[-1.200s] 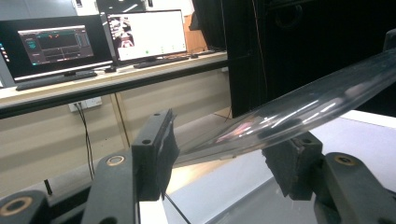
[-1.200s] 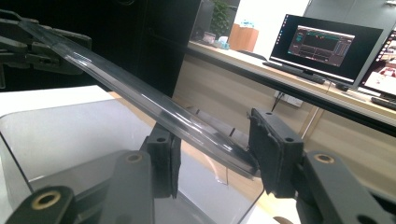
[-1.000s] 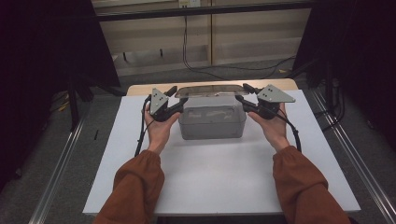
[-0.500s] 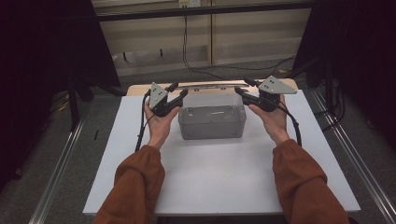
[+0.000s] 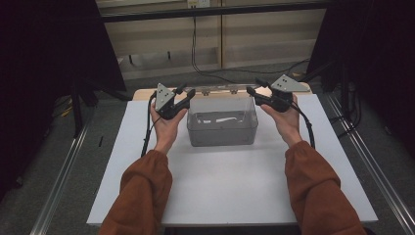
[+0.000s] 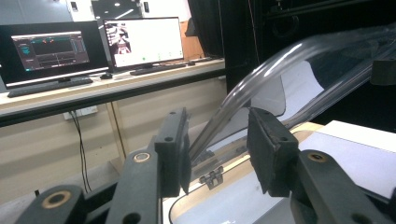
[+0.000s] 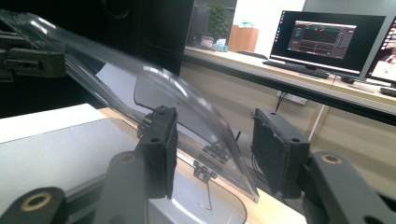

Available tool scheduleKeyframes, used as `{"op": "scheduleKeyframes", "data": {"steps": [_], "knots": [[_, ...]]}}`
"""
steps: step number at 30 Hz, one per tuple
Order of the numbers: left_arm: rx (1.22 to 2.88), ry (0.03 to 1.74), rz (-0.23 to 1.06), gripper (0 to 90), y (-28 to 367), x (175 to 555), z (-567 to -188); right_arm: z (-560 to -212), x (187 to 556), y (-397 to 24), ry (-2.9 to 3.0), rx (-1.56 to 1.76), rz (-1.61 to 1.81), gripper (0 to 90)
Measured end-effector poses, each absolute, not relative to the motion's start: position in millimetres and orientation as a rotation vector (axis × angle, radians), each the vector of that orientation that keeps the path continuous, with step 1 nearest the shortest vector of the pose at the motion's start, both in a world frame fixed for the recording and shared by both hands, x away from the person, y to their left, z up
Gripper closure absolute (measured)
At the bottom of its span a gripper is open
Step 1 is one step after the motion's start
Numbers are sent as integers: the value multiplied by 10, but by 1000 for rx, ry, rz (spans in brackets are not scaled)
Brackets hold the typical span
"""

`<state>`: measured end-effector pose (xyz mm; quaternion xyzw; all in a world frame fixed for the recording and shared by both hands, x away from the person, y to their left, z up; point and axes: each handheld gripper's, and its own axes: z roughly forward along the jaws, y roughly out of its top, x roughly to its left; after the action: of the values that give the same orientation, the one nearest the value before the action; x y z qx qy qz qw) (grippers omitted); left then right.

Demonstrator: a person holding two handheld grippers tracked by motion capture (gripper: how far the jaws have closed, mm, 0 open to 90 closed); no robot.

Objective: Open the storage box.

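Clear plastic box (image 5: 222, 128) sits mid-table in the high view, its hinged lid (image 5: 222, 92) tipped back, with the left gripper (image 5: 182, 98) and right gripper (image 5: 255, 94) at its far corners. In the left gripper view the lid (image 6: 280, 70) edge passes between jaws that have just been closing, not yet pressing. In the right gripper view the lid (image 7: 187, 102) lies between half-open jaws without touch; I judge opening is the step, and next both must guide the lid back together.

Dim, soft frames; dark surroundings, bright glaring monitors (image 6: 142, 42).

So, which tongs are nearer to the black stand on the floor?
Left. The left tongs, jaws just closing with the lid between them, are between the black stand and the box; the right tongs are beyond the box.
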<state>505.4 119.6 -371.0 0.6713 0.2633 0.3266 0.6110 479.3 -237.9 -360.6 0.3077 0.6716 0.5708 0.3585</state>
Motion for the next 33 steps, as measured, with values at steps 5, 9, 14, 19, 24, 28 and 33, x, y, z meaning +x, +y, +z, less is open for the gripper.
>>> {"op": "scheduleKeyframes", "data": {"steps": [5, 9, 14, 19, 24, 28, 33], "knots": [[1542, 619, 755, 620, 1197, 5122, -3698, -3629, 4832, -2388, 1732, 799, 1470, 555], [1547, 624, 759, 629, 1195, 5157, -3696, -3658, 4861, -2428, 1733, 814, 1474, 593], [1559, 633, 755, 636, 1188, 5219, -3708, -3673, 4900, -2461, 1726, 820, 1481, 633], [1561, 635, 749, 640, 1187, 5266, -3709, -3636, 4972, -2453, 1738, 810, 1475, 664], [1581, 626, 759, 654, 1195, 5298, -3695, -3636, 5031, -2448, 1740, 816, 1483, 675], [1580, 641, 750, 627, 1184, 5332, -3688, -3621, 5072, -2454, 1741, 821, 1491, 682], [1563, 662, 726, 617, 1176, 5388, -3685, -3604, 5111, -2464, 1742, 832, 1500, 696]]}}
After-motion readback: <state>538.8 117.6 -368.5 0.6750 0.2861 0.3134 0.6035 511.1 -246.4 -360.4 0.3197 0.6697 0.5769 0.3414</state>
